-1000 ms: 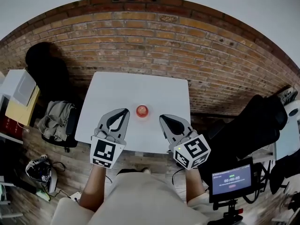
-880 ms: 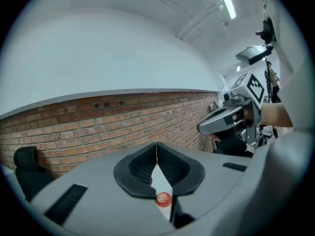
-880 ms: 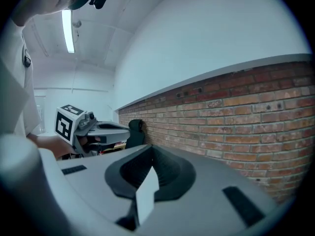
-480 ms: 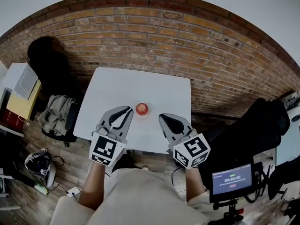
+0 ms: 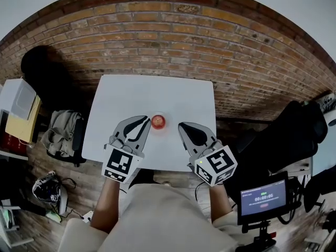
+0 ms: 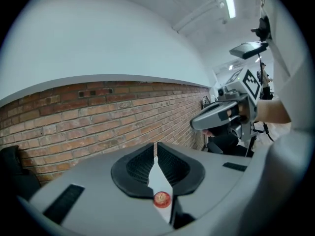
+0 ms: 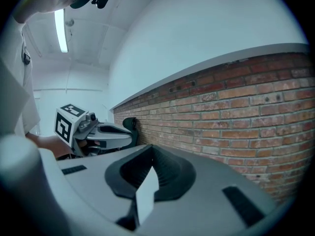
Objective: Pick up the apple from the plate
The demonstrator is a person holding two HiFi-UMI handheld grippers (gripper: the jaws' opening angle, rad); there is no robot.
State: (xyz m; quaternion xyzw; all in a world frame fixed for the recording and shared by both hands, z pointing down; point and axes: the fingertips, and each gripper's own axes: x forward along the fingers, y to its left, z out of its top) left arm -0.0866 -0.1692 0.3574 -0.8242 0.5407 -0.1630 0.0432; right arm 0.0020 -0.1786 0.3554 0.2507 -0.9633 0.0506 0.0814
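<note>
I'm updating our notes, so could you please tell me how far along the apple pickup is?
Done: nothing yet. The apple sits on its plate on the table.
In hand: the left gripper and right gripper flank it, the left nearer, both with jaws together and empty.
Left: open one, close on the apple, lift it.

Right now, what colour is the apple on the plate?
Red, paler around the stem; the apple shows best in the left gripper view.
</note>
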